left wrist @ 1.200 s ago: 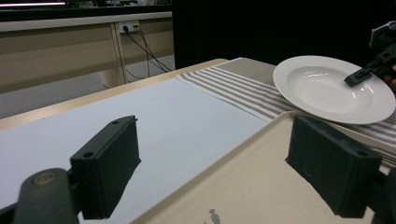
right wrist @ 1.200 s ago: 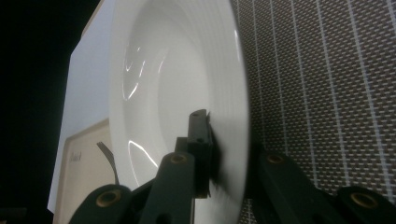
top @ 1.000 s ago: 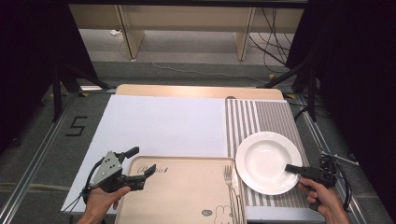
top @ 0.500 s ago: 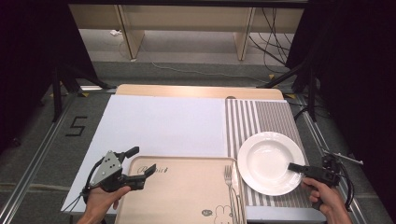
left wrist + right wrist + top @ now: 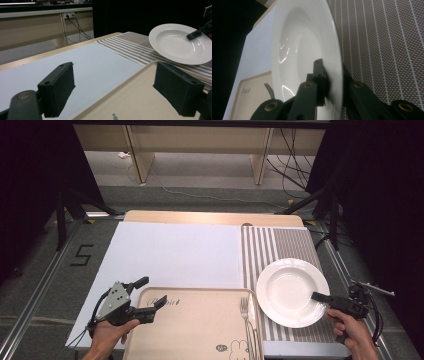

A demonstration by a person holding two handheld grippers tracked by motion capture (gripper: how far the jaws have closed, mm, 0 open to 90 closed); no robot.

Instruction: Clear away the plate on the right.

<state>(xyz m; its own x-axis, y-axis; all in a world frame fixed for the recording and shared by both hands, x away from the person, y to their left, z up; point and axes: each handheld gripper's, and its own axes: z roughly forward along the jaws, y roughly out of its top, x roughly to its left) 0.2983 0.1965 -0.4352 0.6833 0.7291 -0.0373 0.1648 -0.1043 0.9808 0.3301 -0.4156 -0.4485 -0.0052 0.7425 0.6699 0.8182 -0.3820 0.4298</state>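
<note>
At the table's near left corner the left gripper [image 5: 145, 297] hangs with its jaws spread wide and nothing between them, straddling the far left corner of a beige tray [image 5: 195, 330]. A fork [image 5: 246, 312] lies along the tray's right edge, tines pointing away from the person. Beyond the tray a white sheet [image 5: 170, 252] covers the table's left and middle; a striped placemat [image 5: 280, 247] covers the right.

The white deep plate [image 5: 292, 290] sits over the near part of the placemat, just beside the tray's right edge. It is round and glossy, with a broad rim and a shallow well, and looks tilted. The right gripper [image 5: 320, 296] is clenched on its near right rim, one jaw above, one beneath.
</note>
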